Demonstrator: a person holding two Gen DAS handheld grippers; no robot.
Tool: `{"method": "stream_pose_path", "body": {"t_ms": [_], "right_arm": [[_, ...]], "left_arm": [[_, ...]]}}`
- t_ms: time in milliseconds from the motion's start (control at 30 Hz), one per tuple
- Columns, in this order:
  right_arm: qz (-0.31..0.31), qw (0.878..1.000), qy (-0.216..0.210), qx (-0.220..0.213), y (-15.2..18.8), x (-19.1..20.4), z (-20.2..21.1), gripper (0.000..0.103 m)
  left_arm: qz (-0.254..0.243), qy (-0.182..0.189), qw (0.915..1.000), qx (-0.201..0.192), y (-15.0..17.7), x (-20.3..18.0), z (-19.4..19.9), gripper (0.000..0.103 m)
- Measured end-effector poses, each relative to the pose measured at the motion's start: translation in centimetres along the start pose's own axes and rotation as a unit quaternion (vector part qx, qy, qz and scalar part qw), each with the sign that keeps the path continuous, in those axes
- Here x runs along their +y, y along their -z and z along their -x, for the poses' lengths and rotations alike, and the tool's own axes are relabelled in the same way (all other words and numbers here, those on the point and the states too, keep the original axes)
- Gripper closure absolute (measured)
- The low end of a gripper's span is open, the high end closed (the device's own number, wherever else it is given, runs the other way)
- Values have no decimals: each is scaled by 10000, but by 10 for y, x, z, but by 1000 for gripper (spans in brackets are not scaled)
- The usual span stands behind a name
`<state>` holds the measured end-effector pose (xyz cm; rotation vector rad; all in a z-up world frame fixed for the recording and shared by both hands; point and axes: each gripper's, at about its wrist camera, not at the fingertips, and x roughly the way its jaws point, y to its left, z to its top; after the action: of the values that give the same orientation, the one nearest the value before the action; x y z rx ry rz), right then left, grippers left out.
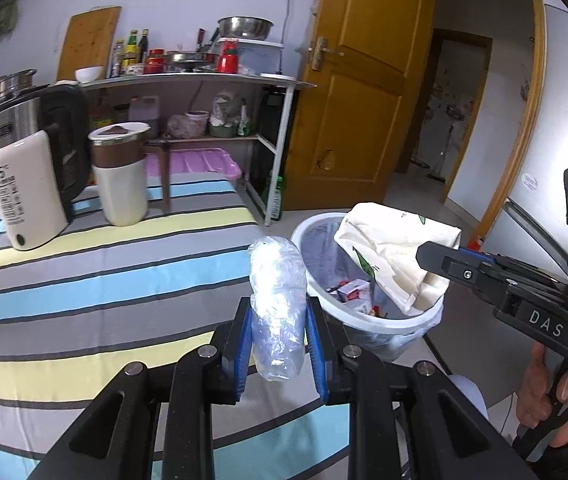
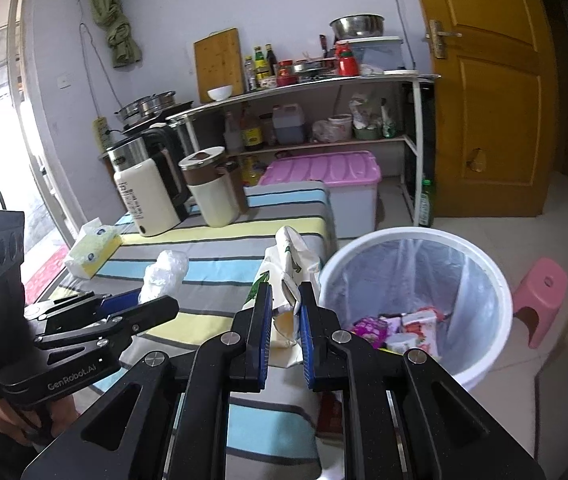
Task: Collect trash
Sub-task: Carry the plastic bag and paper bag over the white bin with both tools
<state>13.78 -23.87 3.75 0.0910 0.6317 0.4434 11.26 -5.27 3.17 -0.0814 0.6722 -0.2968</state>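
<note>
Left gripper [image 1: 277, 312] jaws clamped on a crumpled clear plastic bag [image 1: 277, 300], blue pads pressing both sides, bag sticking up above the fingers and hanging a bit below them. It is held above the striped cloth of the bench [image 1: 103, 280], near the bench edge that faces the bin. Right gripper [image 2: 284, 312] jaws closed tight on a cream-coloured paper bag with green print [image 2: 292, 268], crumpled, pinched at its lower part with the rest standing up above the pads. From the left wrist view that paper bag [image 1: 388, 248] sits over the rim of the white trash bin [image 1: 364, 320], partly above the opening. Bin stands on the floor just beside the bench edge, lined with a clear liner, with several colourful wrappers [image 2: 400, 328] at the bottom. A hand [image 1: 556, 400] shows on the right gripper's handle. At the far edge of the bench: a white bottle with a barcode label [image 1: 23, 192], a black-and-steel kettle [image 1: 47, 132], a cream and brown lidded canister [image 1: 121, 172]. Tissue box [image 2: 91, 254] at the bench's left edge. Pink-lidded storage box [image 2: 332, 176] on the floor past the bench, a pink stool [image 2: 540, 300] beyond the bin.
</note>
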Motion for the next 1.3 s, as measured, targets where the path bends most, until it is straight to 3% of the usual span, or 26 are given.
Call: {"method": "stream_pose_path", "body": {"t_ms": [733, 1300], "right_arm": [[-498, 9967, 636, 90, 7, -71, -3, 89], [-872, 9914, 868, 440, 14, -113, -39, 88]], "left_arm": [[-367, 549, 9973, 327, -23, -52, -71, 77], [-421, 776, 9926, 839, -29, -68, -141, 77]]}}
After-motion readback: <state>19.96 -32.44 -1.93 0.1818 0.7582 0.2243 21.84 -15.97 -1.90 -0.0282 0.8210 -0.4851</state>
